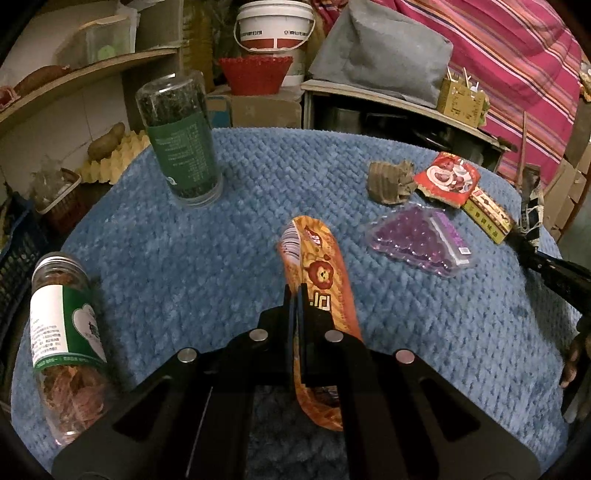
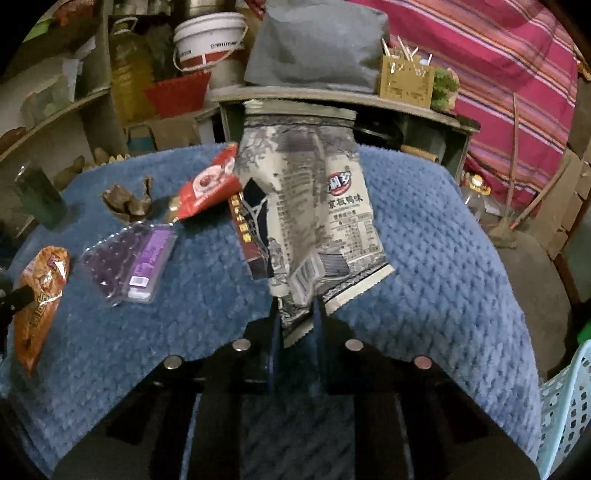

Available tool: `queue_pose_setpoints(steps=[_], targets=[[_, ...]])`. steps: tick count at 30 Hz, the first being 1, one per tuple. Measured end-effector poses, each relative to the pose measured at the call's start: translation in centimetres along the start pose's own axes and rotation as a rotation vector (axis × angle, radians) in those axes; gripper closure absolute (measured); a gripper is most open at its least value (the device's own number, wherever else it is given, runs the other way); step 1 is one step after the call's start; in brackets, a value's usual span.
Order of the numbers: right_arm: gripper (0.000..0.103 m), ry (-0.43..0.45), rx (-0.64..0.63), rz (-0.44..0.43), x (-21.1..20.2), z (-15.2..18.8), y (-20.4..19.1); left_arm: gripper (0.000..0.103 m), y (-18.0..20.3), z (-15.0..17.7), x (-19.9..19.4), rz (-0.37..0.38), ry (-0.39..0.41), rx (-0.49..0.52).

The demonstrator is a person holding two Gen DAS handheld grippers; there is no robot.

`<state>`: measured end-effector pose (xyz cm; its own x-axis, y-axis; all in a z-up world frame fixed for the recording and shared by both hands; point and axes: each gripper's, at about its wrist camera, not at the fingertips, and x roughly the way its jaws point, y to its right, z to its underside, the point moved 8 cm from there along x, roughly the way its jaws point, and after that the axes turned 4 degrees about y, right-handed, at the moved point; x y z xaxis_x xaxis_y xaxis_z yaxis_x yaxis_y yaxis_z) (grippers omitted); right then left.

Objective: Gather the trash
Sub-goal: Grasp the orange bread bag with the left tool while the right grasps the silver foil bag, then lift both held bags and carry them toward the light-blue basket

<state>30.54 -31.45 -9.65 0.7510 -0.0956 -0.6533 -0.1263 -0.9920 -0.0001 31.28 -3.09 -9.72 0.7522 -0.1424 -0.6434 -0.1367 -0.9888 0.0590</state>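
Observation:
My left gripper (image 1: 295,291) is shut on an orange snack wrapper (image 1: 321,266) that stands up between its fingers over the blue knitted cloth (image 1: 184,258). My right gripper (image 2: 297,306) is shut on the lower corner of a grey-and-cream printed snack bag (image 2: 314,192), which rises in front of the camera. On the cloth lie a red wrapper (image 1: 448,177), a purple blister pack (image 1: 417,240), a crumpled brown paper (image 1: 391,181) and a dark red-and-yellow packet (image 1: 487,214). The same items show in the right wrist view: red wrapper (image 2: 210,184), blister pack (image 2: 129,258), brown paper (image 2: 127,203), orange wrapper (image 2: 40,295).
A tall jar of dark green contents (image 1: 181,136) stands at the cloth's far left; a jar with a white-and-green label (image 1: 66,343) lies at the near left. A pale blue perforated basket (image 2: 565,406) sits at the right edge. Shelves, a white bucket (image 1: 275,26) and a red basket (image 1: 255,74) crowd the back.

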Motion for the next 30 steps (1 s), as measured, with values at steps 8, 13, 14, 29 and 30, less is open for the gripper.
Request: queue_pose_setpoints(steps=[8,13,14,29,30], targets=[[0.092,0.055,0.010,-0.015,-2.9,-0.3,1.2,0.103,1.0,-1.0,-1.8,0.011,0.051,-0.010],[0.094,0.081,0.017,-0.016,-5.5,-0.1,3.2,0.103,2.4,-1.7,-3.4,0.020,0.097,0.009],[0.094,0.086,0.018,-0.011,-5.9,0.0,3.7,0.103,2.7,-1.8,-3.7,0.023,0.105,0.012],[0.094,0.175,0.098,0.045,-14.6,1.1,12.5,0.103,9.3,-2.9,-9.1,0.080,0.212,0.131],[0.094,0.178,0.111,0.046,-14.9,1.3,13.3,0.103,9.0,-2.8,-9.1,0.079,0.207,0.122]])
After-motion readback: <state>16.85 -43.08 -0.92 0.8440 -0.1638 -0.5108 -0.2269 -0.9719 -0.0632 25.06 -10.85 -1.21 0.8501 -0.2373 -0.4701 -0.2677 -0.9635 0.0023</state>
